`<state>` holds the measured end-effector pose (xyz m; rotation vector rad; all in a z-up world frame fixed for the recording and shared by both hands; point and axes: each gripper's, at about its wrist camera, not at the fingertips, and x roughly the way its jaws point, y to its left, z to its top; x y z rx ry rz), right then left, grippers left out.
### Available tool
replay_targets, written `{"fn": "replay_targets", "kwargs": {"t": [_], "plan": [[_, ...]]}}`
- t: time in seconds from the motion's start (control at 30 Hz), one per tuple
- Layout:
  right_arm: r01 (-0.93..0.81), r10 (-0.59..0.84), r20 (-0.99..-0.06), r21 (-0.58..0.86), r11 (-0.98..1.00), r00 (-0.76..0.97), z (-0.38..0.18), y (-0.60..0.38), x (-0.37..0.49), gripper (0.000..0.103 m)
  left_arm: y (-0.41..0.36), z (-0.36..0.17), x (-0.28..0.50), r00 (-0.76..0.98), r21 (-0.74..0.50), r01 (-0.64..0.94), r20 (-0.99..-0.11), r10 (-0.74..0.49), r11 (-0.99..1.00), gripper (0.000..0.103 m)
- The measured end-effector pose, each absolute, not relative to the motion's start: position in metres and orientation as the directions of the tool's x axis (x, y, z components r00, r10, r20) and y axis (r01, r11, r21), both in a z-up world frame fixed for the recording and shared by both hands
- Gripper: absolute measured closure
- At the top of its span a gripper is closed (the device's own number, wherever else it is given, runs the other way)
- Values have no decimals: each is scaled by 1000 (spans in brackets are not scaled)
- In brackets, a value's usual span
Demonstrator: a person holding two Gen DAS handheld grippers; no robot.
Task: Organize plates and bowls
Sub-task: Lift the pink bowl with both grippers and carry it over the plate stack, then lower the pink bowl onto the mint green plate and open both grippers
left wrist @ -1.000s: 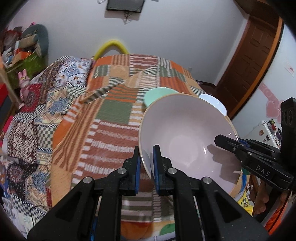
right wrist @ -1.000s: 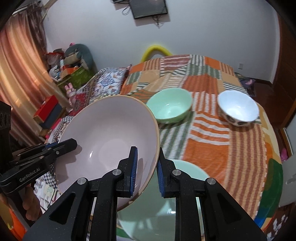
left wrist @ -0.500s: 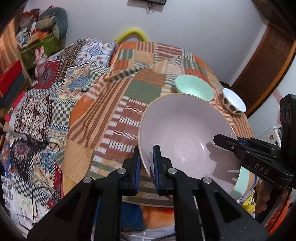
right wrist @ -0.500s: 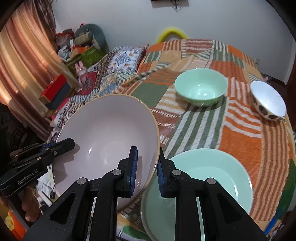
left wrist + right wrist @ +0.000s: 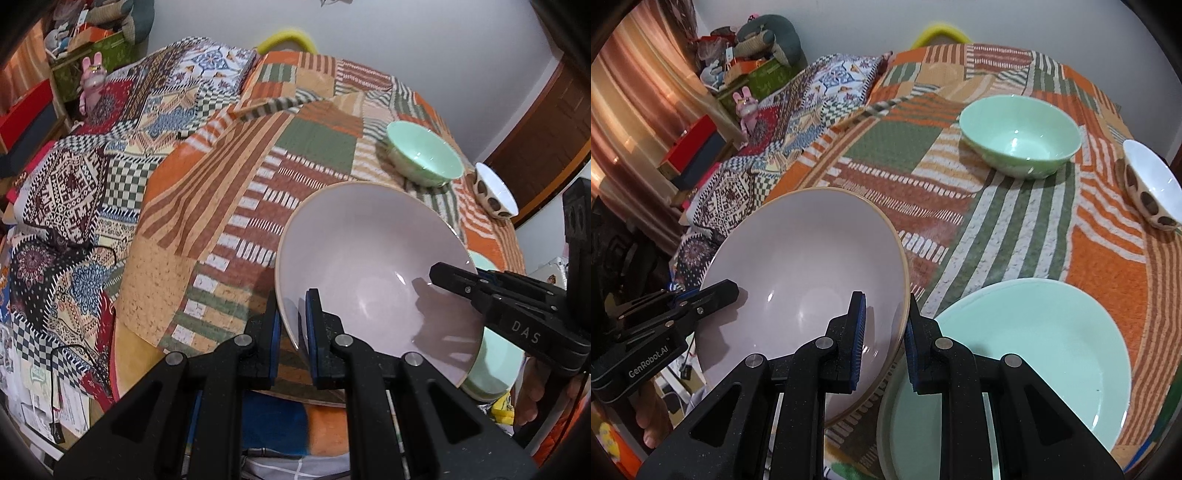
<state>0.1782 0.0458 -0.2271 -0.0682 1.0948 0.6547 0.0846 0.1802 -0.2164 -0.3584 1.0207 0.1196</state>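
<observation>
On the left, the left gripper (image 5: 291,332) is clamped on the near-left rim of the pink plate (image 5: 369,266), one pad inside the rim and one outside. Across the dish the right gripper (image 5: 884,332) pinches the opposite rim in the same way, so the wide, shallow plate hangs between the two tools, its face tipped up toward the cameras and clear of the patchwork cloth (image 5: 1015,236) below. Just to the right of it, at the near edge of the table, lies the large green plate (image 5: 1034,350); from the right wrist view the pink plate's right rim comes just over the green plate's left edge. That is the relation the next move seems to turn on: the green plate lies to the right of both sets of fingers and lower, and the right hand is the nearer one, so stacking would likely mean carrying the pink plate rightward and levelling it before lowering. Farther back and to the right stand a green bowl (image 5: 1019,136) and, at the far right edge, a white bowl (image 5: 1152,184) with brown spots, well apart from the plates.
</observation>
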Motion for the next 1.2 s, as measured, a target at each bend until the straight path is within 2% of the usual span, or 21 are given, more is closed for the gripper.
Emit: {"fn": "replay_targets", "kwargs": {"t": [0.6, 0.7, 0.87, 1.07, 1.2], "plan": [[-536, 427, -869, 243, 808, 250, -246, 62, 184, 85, 193, -251, 87, 479, -248, -298, -874, -80, 922, 92], [-539, 425, -873, 244, 806, 240, -248, 62, 184, 82, 194, -252, 87, 479, -262, -299, -873, -93, 918, 92], [-551, 408, -867, 200, 810, 286, -241, 60, 180, 82, 194, -251, 85, 479, -270, -300, -872, -101, 915, 92], [-567, 443, -833, 199, 799, 332, -219, 50, 176, 71, 194, -235, 80, 510, -229, -318, -860, -38, 920, 89], [-573, 465, -812, 206, 793, 352, -206, 43, 173, 71, 192, -217, 77, 534, -200, -317, -846, 1, 927, 89]]}}
